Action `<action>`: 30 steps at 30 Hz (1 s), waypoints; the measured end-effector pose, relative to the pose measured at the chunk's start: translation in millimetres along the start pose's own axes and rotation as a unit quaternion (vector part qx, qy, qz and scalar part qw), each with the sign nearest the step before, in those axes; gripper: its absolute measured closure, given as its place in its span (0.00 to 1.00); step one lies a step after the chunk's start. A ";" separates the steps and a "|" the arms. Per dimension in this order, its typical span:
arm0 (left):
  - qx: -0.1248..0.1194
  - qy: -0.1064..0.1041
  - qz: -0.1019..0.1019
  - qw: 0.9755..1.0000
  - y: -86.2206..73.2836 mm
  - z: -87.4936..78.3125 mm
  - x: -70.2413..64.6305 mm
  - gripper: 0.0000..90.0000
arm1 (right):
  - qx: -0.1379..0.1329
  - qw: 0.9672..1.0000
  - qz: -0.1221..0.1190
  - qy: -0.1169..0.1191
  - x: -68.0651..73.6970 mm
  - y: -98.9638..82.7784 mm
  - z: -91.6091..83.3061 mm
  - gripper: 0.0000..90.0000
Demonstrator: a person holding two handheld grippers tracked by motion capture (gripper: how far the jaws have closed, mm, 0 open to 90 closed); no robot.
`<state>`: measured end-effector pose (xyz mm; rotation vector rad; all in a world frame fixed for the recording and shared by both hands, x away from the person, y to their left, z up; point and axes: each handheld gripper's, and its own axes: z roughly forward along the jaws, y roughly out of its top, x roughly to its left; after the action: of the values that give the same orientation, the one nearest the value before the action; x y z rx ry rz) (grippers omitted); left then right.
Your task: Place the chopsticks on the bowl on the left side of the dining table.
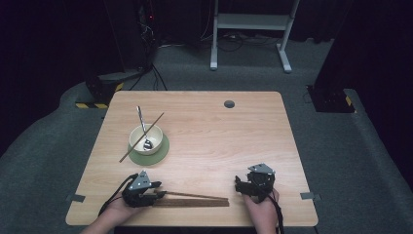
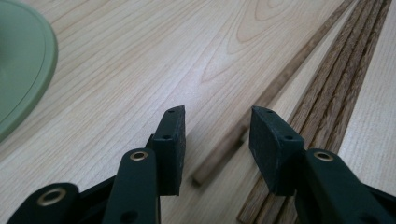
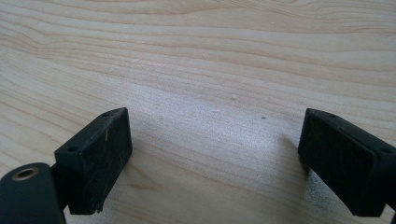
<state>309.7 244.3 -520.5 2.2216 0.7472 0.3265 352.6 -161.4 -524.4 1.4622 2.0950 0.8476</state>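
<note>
Jaws straddle one chopstick's (image 2: 224,151) end untouched, beside more chopsticks (image 2: 327,107).

Dim, dark-edged room with an evenly lit table (image 1: 219,146); the gripper views are bright, soft-shadowed, blurred nearest the lens.

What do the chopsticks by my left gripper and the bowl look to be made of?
Chopsticks: probably wood, matte brown; grain lines run their length. One lies between the left gripper's fingers, not yet pinched. Bowl: likely ceramic or melamine, smooth cream surface. It stands on a green mat.
</note>
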 end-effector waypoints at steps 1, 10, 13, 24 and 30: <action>-0.001 0.000 0.002 1.000 0.1 0.4 -0.6 0.65 | 0.000 1.000 0.000 0.000 0.0 0.0 0.0 0.11; -0.009 -0.002 0.007 1.000 -1.9 -0.1 0.1 0.80 | 0.000 1.000 0.000 0.000 0.0 0.0 0.0 0.11; -0.012 -0.002 0.008 1.000 -3.0 -0.5 0.6 0.84 | 0.000 1.000 0.000 0.000 0.0 0.0 0.0 0.11; -0.019 -0.003 0.007 1.000 -6.2 -1.8 3.8 0.90 | 0.000 1.000 0.000 0.000 0.2 -0.1 -0.1 0.11; -0.023 -0.012 -0.002 1.000 -5.4 0.1 3.6 0.81 | 0.000 1.000 0.000 0.000 0.1 -0.1 -0.1 0.11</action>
<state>310.4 249.4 -524.6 2.1764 0.7252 0.3121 352.4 -161.3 -524.4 1.4622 2.0952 0.8476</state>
